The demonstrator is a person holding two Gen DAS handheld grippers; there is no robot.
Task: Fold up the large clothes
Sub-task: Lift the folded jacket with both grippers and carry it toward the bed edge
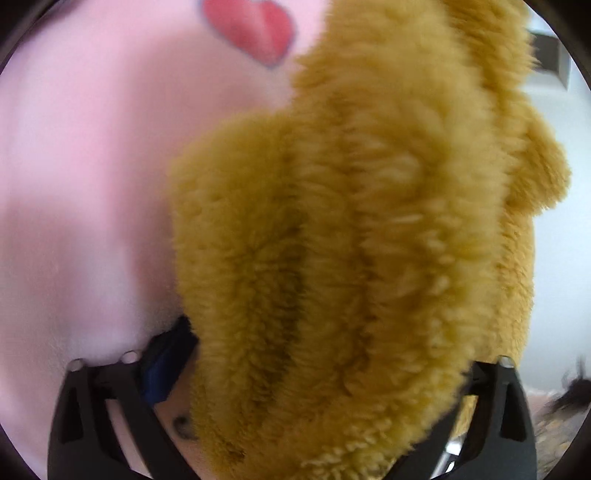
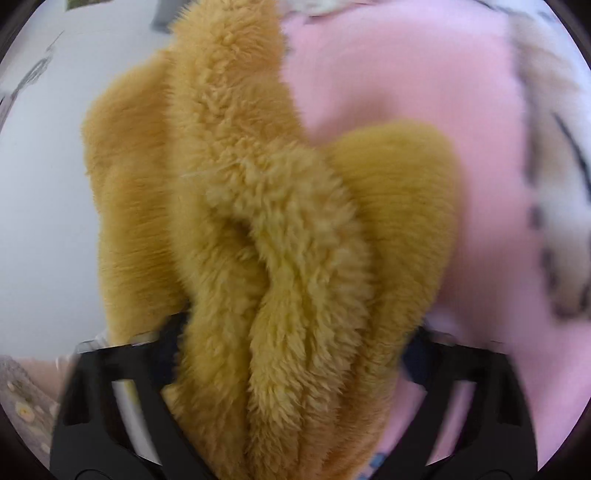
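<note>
A mustard-yellow fluffy fleece garment (image 1: pixel 351 240) hangs bunched in thick folds in front of the left wrist camera. My left gripper (image 1: pixel 291 369) is shut on a fold of it, the fleece filling the space between the black fingers (image 1: pixel 110 398). The same garment (image 2: pixel 258 240) fills the middle of the right wrist view, and my right gripper (image 2: pixel 291 354) is shut on another bunch of it. Both views are blurred. The fingertips are buried in the pile.
A pink cloth surface (image 1: pixel 81 184) with a red heart print (image 1: pixel 251 26) lies behind the garment, also in the right wrist view (image 2: pixel 424 74). A cream fabric with dark markings (image 2: pixel 554 184) lies at the right. White wall (image 2: pixel 44 184) shows at the sides.
</note>
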